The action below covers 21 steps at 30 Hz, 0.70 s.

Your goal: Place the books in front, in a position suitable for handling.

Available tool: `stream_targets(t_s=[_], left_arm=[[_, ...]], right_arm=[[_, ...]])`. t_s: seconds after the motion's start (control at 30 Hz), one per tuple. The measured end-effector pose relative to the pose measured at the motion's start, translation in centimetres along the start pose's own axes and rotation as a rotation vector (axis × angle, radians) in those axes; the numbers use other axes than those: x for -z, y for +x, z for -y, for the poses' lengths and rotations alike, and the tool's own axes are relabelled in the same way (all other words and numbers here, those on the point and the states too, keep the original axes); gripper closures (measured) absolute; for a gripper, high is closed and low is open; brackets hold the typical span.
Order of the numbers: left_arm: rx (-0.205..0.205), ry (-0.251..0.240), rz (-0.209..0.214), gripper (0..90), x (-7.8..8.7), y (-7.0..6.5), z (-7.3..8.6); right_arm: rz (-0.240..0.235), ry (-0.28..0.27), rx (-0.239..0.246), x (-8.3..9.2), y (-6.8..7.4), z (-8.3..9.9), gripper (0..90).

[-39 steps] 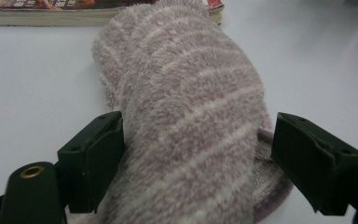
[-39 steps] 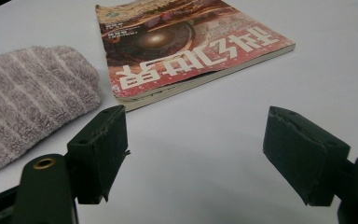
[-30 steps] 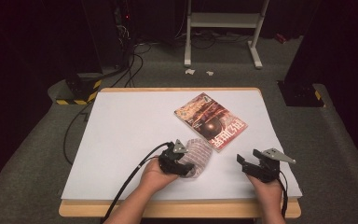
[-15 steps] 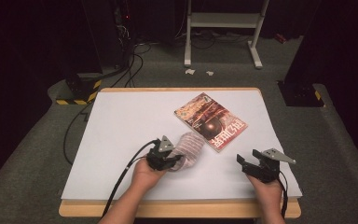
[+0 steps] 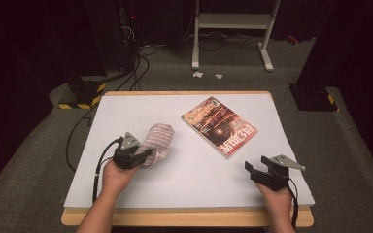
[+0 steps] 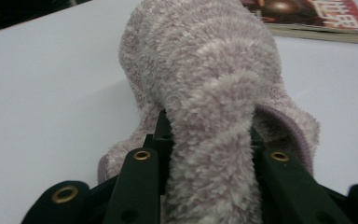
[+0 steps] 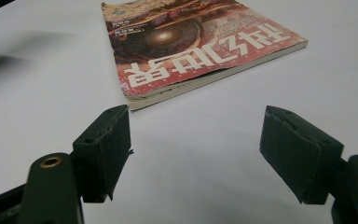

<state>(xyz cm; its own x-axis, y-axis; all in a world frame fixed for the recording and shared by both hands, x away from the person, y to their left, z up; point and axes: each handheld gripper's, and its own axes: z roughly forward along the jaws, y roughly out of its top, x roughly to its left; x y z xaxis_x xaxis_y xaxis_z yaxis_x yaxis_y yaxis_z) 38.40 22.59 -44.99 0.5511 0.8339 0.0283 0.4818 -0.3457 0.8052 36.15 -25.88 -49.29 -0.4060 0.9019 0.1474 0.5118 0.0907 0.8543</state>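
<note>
A fuzzy mauve striped sock is at the left of the white table top, its near end pinched in my left gripper, which is shut on it. In the left gripper view a bunched fold of the sock rises between the two black jaws and hides their tips. A red-covered book lies flat right of centre. My right gripper rests near the front right edge, open, with nothing between its pads. In the right gripper view the book lies just beyond the jaws.
The table's wooden front edge runs close to both hands. On the floor behind are cables, a yellow-and-black striped base and a white stand's legs. Bare table surface lies between the two grippers.
My left gripper has closed on the sock and carried it left across the table, away from the book. The right gripper has kept still.
</note>
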Motion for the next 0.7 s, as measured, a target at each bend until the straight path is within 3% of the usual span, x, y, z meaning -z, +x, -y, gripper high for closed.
stream_targets(t_s=[0.07,0.27,0.4,0.7], left_arm=[[0.015,0.006,-0.032,68.9,0.7,1.4,0.5],[0.036,0.037,-0.098,68.4,1.3,3.5,1.6],[0.068,0.082,-0.169,68.0,1.4,5.5,3.2],[0.084,0.154,-0.215,66.2,0.9,6.7,5.2]], right_arm=[[-0.002,0.002,-0.005,0.0,0.0,0.1,25.7],[-0.006,0.003,-0.007,0.0,0.0,0.1,26.6],[-0.009,0.007,-0.006,-0.1,0.0,0.1,27.0],[-0.01,0.013,-0.005,-0.2,0.0,0.2,28.1]])
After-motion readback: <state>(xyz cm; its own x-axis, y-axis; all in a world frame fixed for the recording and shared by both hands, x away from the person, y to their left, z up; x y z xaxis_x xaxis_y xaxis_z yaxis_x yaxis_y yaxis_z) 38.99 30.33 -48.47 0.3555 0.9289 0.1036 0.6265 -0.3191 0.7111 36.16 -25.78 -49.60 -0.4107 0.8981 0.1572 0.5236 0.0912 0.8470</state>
